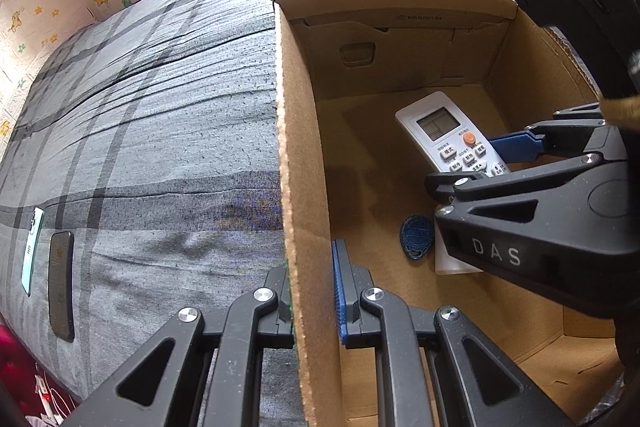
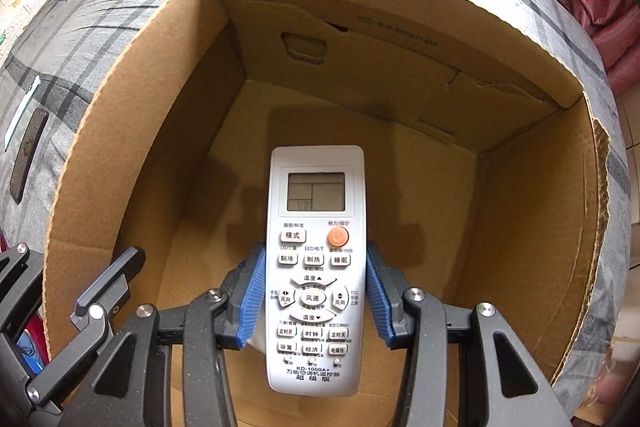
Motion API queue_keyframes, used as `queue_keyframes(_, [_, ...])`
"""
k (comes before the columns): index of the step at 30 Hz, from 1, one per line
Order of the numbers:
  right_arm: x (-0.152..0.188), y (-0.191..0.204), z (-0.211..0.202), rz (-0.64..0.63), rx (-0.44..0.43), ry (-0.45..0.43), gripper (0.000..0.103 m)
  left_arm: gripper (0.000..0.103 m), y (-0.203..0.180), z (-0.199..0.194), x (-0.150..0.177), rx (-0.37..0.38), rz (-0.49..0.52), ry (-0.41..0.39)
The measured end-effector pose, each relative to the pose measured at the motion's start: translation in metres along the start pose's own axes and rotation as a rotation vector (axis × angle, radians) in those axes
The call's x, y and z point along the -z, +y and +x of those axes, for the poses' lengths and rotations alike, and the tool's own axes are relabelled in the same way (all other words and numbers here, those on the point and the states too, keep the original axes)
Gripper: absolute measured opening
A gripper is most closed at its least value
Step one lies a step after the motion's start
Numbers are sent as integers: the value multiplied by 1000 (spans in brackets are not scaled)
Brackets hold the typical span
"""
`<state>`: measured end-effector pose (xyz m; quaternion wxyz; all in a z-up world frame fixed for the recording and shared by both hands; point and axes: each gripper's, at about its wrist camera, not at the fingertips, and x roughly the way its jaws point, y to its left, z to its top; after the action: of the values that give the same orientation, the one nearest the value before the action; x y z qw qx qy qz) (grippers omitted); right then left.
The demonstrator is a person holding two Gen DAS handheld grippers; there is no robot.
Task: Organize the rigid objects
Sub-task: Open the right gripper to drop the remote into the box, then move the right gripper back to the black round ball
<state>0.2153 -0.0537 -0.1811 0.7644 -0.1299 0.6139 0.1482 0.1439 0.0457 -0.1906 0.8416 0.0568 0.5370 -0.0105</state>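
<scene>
Two grippers at work, both at the box.

Left wrist view: left gripper (image 1: 314, 291) is clamped on the near left wall of the box (image 1: 298, 131), one finger outside and one inside, steadying it. Box stands on a grey plaid cloth (image 1: 152, 115). Inside it, on the floor: a blue key fob (image 1: 416, 237) and a white flat item, mostly hidden under the right gripper (image 1: 486, 163), so I cannot identify it. Remote (image 1: 448, 131) is held over the box floor, tilted, screen end toward the far wall. Whether it touches the floor cannot be told. Outside the box, two phones lie side by side on the cloth at far left, a mint one (image 1: 32, 251) and a dark one (image 1: 61, 287).

Right wrist view: right gripper (image 2: 316, 293) has its blue pads against both long edges of the remote (image 2: 316, 267), at the button section below the screen. Jaws closed on the remote, part way in their travel. Remote points into the box (image 2: 132, 131), the floor ahead of it bare.

Handling, judged: remote is a light, stiff plastic shell with smooth sides, so it could slip lengthwise or pivot between the pads. The grip across the narrow width near mid-length looks sound. Screen and buttons should be kept clear of the pads.
</scene>
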Motion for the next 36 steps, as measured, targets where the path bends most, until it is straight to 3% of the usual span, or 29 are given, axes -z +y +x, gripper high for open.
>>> queue_keyframes(6, [0,0,2,3,1,-16,51,14,-1,0,0,-4,2,1])
queue_keyframes(13, [7,-1,-4,9,-6,-51,64,14,-1,0,0,-3,3,2])
queue_keyframes(24, [15,-5,-33,35,-28,-121,67,14,0,0,-1,-4,4,3])
queue_keyframes(36, [22,-22,-73,104,7,-199,89,14,-1,1,0,-12,9,2])
